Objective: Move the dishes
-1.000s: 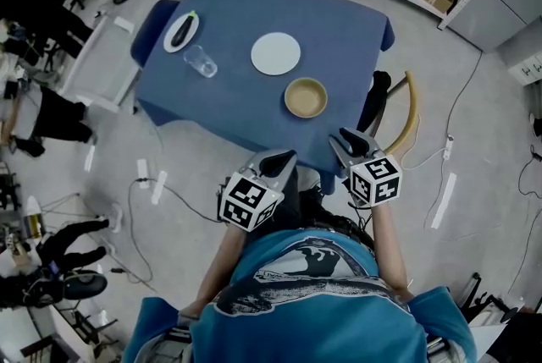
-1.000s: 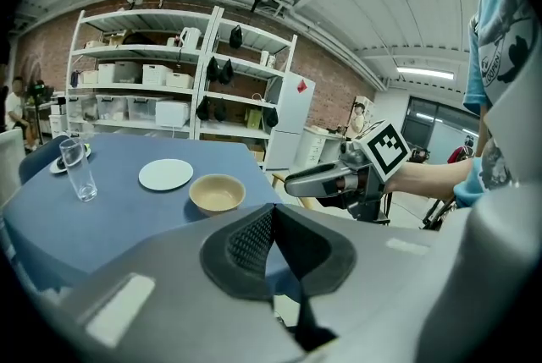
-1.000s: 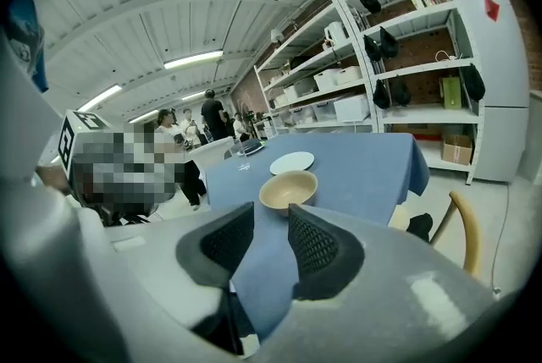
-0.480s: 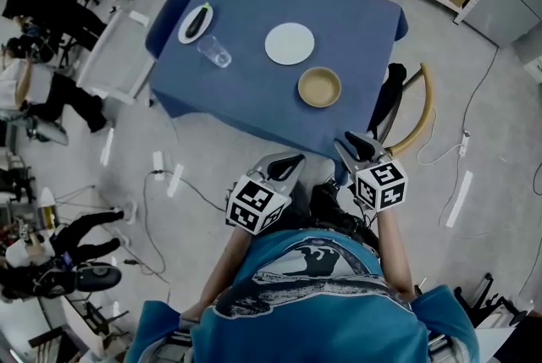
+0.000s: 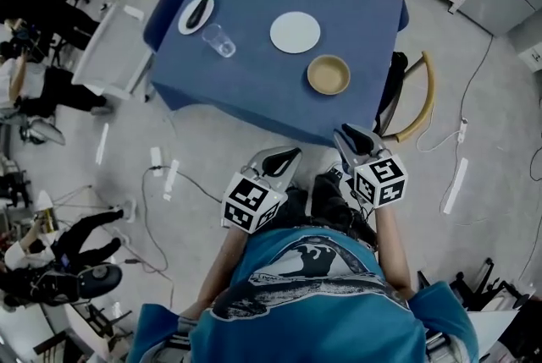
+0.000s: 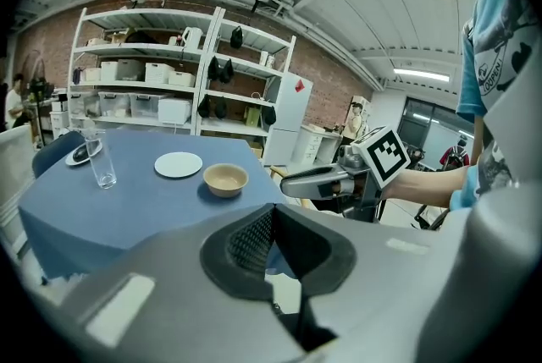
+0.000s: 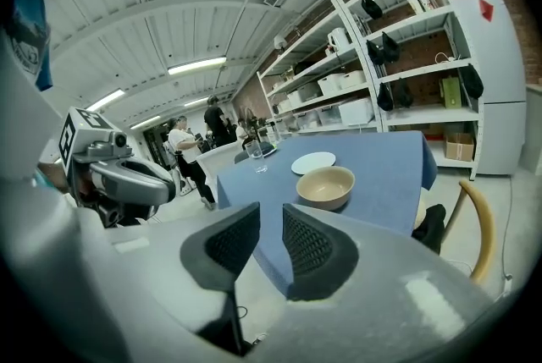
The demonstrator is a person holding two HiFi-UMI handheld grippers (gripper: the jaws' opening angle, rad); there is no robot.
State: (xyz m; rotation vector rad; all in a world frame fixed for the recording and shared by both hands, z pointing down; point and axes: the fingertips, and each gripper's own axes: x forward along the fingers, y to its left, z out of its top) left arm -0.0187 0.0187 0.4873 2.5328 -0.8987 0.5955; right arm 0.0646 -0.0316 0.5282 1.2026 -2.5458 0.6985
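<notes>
Both grippers hang low at the person's waist, short of the near edge of the blue worktop (image 5: 254,82). This looks like a carrying posture, since nothing is within reach: the left gripper (image 5: 286,156) has its fingers closed tip to tip on nothing, and the right gripper (image 5: 346,135) shows a narrow empty slit between its fingers. The dishes lie untouched on the worktop, with the tan bowl (image 5: 329,74) nearest on the right, the white plate (image 5: 295,32) beyond it, and a glass (image 5: 218,40) and an oval dish (image 5: 196,13) towards the far left corner, so the bowl seems the likeliest first pick.
</notes>
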